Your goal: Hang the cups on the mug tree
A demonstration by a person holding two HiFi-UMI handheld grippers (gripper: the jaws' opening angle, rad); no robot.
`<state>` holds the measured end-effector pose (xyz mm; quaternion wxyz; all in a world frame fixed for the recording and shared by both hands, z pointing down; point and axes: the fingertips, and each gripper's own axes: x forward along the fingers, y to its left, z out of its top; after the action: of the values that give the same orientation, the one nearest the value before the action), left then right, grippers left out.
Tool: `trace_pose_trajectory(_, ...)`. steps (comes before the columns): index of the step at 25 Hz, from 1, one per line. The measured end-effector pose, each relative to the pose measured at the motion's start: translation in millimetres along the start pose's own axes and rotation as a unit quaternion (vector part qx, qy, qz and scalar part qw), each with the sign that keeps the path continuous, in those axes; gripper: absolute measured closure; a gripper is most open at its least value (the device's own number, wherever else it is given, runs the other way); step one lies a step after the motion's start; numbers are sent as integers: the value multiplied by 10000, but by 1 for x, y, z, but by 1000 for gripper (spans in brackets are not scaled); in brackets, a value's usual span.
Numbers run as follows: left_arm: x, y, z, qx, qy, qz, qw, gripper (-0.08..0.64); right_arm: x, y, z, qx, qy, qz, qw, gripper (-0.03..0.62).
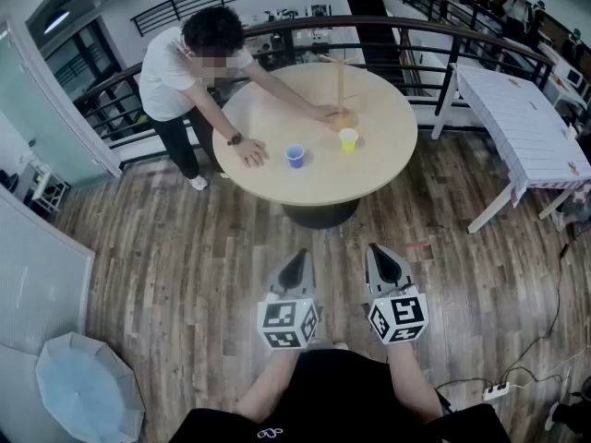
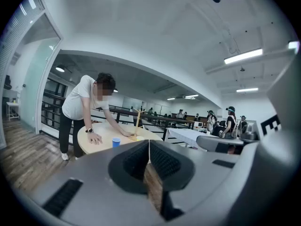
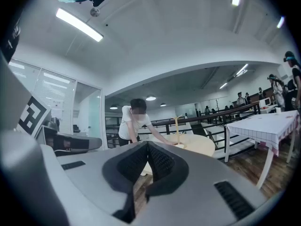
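Cups stand on the round table [image 1: 277, 118], two of them and both upright: the blue cup [image 1: 295, 156] near the table's front edge, and the yellow cup [image 1: 348, 139] just to its right and slightly farther in. Neither hangs on anything. The mug tree [image 1: 340, 89] rises from the table top just behind the yellow cup. Its pole is upright and its pegs are bare, and we cannot tell whether its base touches that cup.

A person in a white shirt [image 1: 171, 72] leans over the table's far left side. One hand lies flat on the top to the left of the blue cup, and the other reaches to the foot of the mug tree.

We hold both grippers well short of the table, on its near side over the wooden floor [image 1: 166, 266]. They sit side by side and point toward the table. The left gripper [image 1: 296, 258] has its jaws pressed together with nothing between them. The right gripper [image 1: 379, 252] is the same, its jaws closed on nothing.

A white rectangular table [image 1: 517, 118] stands to the right of the round table. A dark railing [image 1: 305, 28] curves behind it, and a pale open umbrella [image 1: 88, 386] lies on the floor far off to its near left.
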<state>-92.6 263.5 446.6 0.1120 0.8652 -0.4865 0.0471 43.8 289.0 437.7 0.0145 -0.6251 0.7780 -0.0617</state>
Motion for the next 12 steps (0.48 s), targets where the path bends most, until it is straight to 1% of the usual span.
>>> trace_pose_trajectory(12, -5, -11, -2, 13, -7, -85, 10000, 546, -11, -1, 1, -51, -1, -11, 10000, 583)
